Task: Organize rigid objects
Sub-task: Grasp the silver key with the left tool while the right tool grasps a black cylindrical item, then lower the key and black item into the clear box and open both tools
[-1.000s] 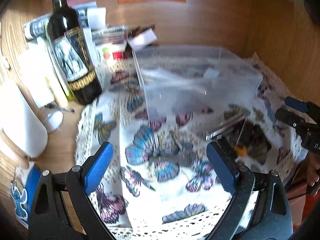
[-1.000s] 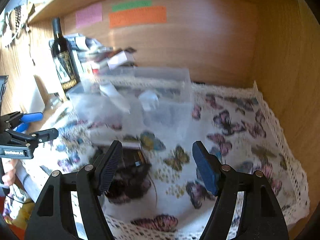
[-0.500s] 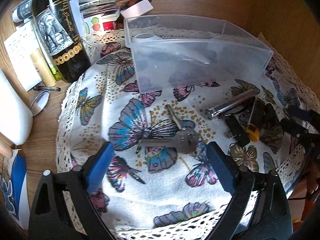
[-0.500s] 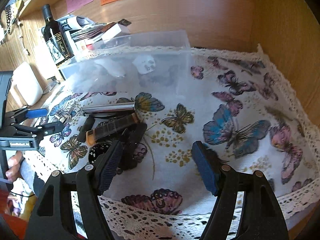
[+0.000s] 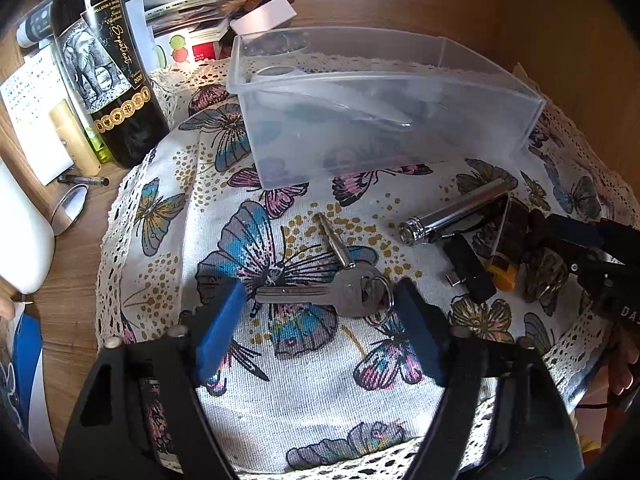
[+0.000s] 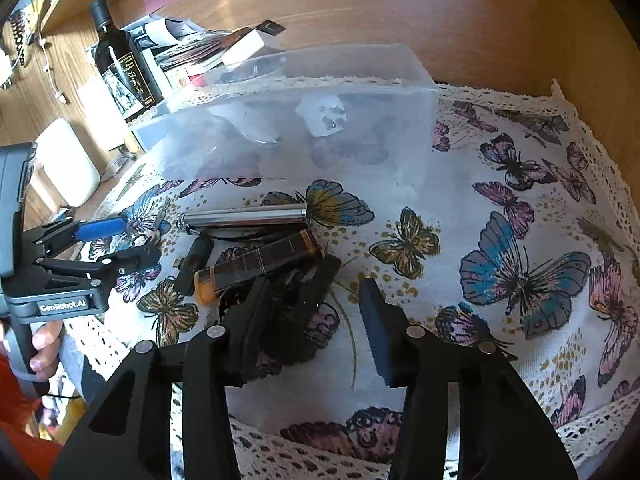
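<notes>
Left hand-held gripper (image 5: 318, 304) open, straddling keys (image 5: 320, 294) on cloth (image 5: 168, 248).

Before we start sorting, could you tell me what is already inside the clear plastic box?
Through the clear plastic box a white plug-like piece and a pale curved item show. The frosted walls blur everything else, so nothing more can be identified.

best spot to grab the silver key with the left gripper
Grip the key across its wide flat head, coming straight down from above. It lies flat on the cloth between the open left gripper fingers, blade pointing left, so only the thin edges offer purchase.
</notes>
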Motion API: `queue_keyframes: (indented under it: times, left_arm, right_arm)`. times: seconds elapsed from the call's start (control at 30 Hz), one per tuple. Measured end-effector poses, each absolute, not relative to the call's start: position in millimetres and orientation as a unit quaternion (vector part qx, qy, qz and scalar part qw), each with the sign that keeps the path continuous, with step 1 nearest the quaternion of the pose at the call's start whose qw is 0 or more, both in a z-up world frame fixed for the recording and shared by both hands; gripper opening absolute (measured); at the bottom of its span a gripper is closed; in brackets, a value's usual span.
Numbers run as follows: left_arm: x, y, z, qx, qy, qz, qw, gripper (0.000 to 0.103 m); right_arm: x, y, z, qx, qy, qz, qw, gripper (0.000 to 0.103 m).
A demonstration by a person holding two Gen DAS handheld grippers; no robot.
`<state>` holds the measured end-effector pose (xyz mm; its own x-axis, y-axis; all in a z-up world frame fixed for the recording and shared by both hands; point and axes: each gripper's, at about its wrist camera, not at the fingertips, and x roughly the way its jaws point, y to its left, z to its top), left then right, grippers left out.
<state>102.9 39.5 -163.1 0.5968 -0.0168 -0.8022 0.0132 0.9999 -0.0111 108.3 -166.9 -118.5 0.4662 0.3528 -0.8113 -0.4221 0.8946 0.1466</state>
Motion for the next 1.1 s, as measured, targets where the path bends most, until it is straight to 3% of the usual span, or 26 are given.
queue_keyframes:
  times: [0.03, 0.17, 0.43, 1.1]
  left_arm:
    - [102, 41, -163, -0.003, 0.447, -0.009, 0.895, 0.064]
    - [99, 40, -162, 0.0, 0.441, -0.008, 0.898, 0.061]
    - [88, 41, -151, -0.005, 0.422, -0.005, 0.907, 0.06]
    - [94, 43, -56, -0.011, 0.295, 0.001, 0.956, 0.06]
  right_arm:
    - [108, -166, -118, -0.036, 0.464, 0.228, 0.855, 0.029]
    - [107, -166, -118, -0.03, 0.461, 0.23, 0.857, 0.025]
    - [103, -175, -104, -0.029, 0.433, 0.219, 0.874, 0.025]
    - [126, -180, -40, -0.023, 0.334, 0.205, 0.92, 0.025]
